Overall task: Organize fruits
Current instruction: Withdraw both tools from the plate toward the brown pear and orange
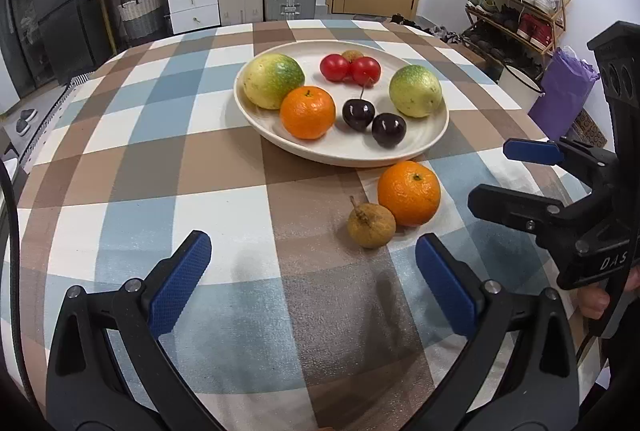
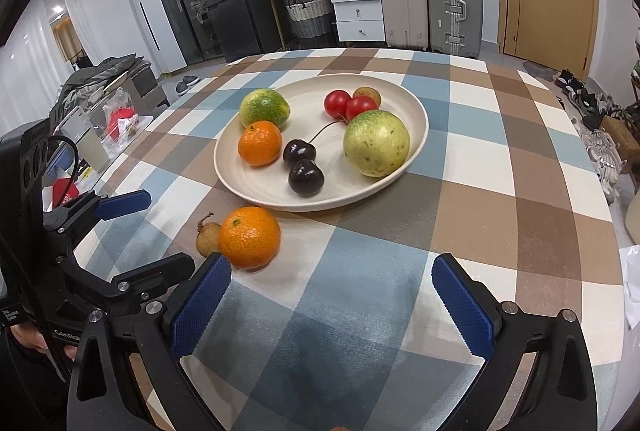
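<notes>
Checked tablecloth point(image 1: 224, 167) holds plate point(image 1: 344, 155), orange point(image 1: 409, 193) touching longan point(image 1: 371, 225); both jaws gape.

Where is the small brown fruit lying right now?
In the left wrist view, the small brown fruit lies on the tablecloth, touching the loose orange, near the plate.

Two oranges point(image 1: 307, 112) point(image 1: 409, 193), two green fruits point(image 1: 273, 81) point(image 1: 416, 91), two tomatoes point(image 1: 335, 67) point(image 1: 366, 70), two cherries point(image 1: 358, 114) point(image 1: 389, 129), two longans point(image 1: 371, 225) point(image 1: 352, 55), one plate point(image 1: 348, 151).
</notes>
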Demonstrator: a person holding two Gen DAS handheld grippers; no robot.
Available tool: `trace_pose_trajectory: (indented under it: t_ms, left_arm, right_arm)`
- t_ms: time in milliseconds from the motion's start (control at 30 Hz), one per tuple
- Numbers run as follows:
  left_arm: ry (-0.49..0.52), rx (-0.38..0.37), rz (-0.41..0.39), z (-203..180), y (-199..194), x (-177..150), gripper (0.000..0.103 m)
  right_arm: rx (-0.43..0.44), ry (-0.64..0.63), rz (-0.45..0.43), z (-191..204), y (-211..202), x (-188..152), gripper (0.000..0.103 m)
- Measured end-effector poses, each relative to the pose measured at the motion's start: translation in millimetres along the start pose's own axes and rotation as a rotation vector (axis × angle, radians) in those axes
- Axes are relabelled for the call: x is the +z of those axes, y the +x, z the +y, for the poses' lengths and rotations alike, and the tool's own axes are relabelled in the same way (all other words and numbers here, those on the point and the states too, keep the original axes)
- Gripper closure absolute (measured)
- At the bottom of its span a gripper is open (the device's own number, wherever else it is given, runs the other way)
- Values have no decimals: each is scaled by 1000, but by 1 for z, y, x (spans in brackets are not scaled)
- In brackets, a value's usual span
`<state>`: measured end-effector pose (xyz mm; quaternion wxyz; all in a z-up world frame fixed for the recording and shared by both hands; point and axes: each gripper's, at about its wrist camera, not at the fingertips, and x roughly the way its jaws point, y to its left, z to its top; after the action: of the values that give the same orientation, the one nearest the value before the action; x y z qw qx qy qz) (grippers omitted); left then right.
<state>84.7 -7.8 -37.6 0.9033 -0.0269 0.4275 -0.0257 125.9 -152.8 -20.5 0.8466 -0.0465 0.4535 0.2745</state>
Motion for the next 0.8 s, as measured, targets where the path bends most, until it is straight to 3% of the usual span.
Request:
trace_pose_trajectory:
  t_ms: [300, 467, 700, 800]
  left_arm:
    - [32, -21, 29, -9, 11, 0, 3]
    - [38, -42, 42, -10, 14, 1, 19]
    - [55, -53, 41, -13, 16, 3, 30]
    - [62, -50, 44, -14, 19, 6, 39]
  right_arm:
    - [-5, 15, 10, -8, 5, -1, 1]
    - [-8, 17, 13, -9, 7, -1, 1]
    - [-8, 19, 16, -11, 8, -1, 1]
    - [-8, 19, 16, -11, 8, -1, 1]
